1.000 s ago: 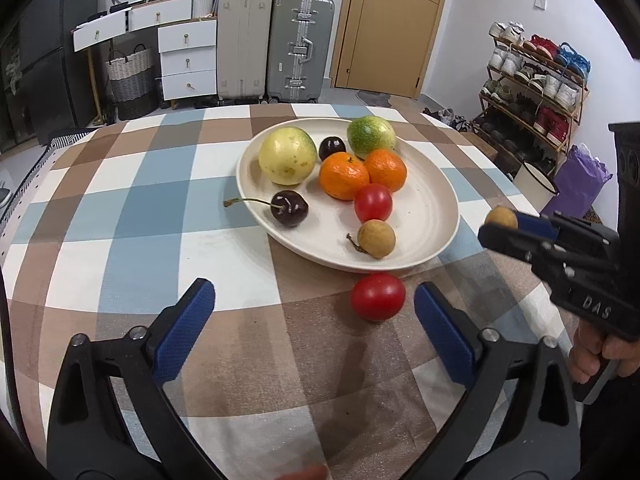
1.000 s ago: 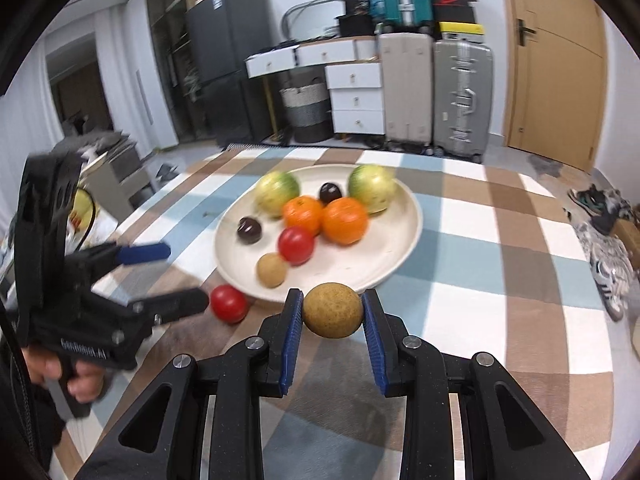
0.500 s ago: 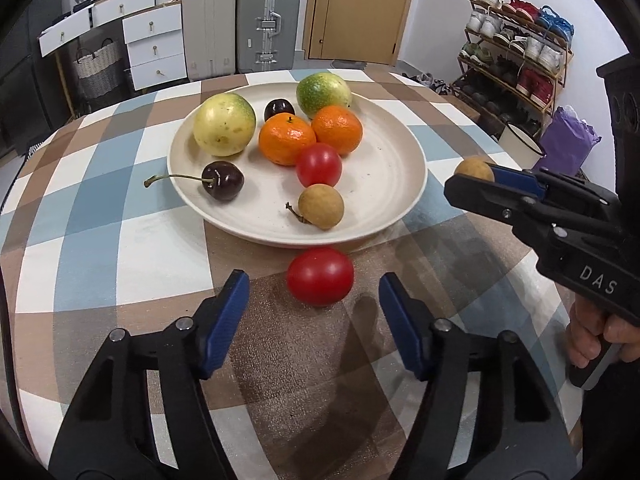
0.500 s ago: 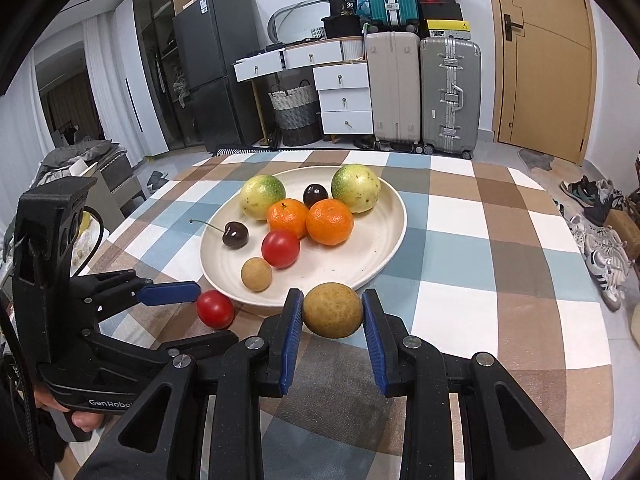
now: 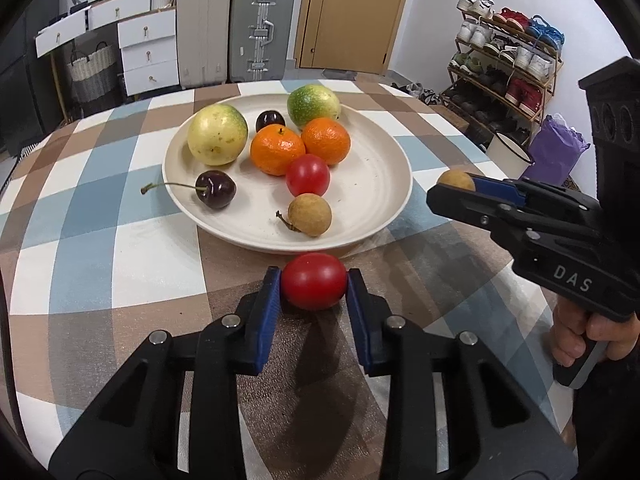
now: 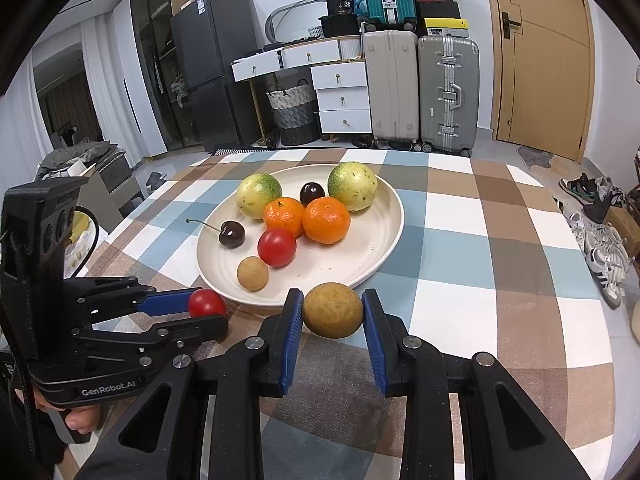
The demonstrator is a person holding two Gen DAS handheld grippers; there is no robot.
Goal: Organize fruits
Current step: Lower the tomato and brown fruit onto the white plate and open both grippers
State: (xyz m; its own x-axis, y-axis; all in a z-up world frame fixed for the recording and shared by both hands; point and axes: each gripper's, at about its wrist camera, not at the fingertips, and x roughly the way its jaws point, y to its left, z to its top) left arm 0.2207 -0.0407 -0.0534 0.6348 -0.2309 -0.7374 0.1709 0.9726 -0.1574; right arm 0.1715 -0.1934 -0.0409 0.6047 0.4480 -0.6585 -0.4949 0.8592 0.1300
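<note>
Two grippers: left gripper (image 5: pixel 314 286), jaws closed on small round red tomato (image 5: pixel 314 287); right gripper (image 6: pixel 332 311), jaws gripping round tan-brown longan fruit (image 6: pixel 333 310); cream ceramic plate (image 5: pixel 372 184) beyond both.

Round cream ceramic plate (image 5: pixel 384 204) sits on the checked brown, blue and white tablecloth (image 5: pixel 100 248); in it, two green-yellow round fruits (image 5: pixel 217 134) at the back with a small dark plum (image 5: pixel 270 121) between them; two orange mandarins (image 5: pixel 277 150) side by side before these; a red cherry tomato (image 5: pixel 307 175) before the mandarins; a tan longan with stalk (image 5: pixel 309 215) nearest the front rim; a dark stemmed cherry (image 5: pixel 215 189) at the left. A second red tomato (image 5: pixel 314 287) lies on the cloth just before the plate's front rim, between the blue pads of the black left gripper (image 5: pixel 314 300); the black right gripper (image 6: pixel 333 316) stands right of it, a brown round fruit (image 6: pixel 333 310) between its pads, by the plate's right front edge.
</note>
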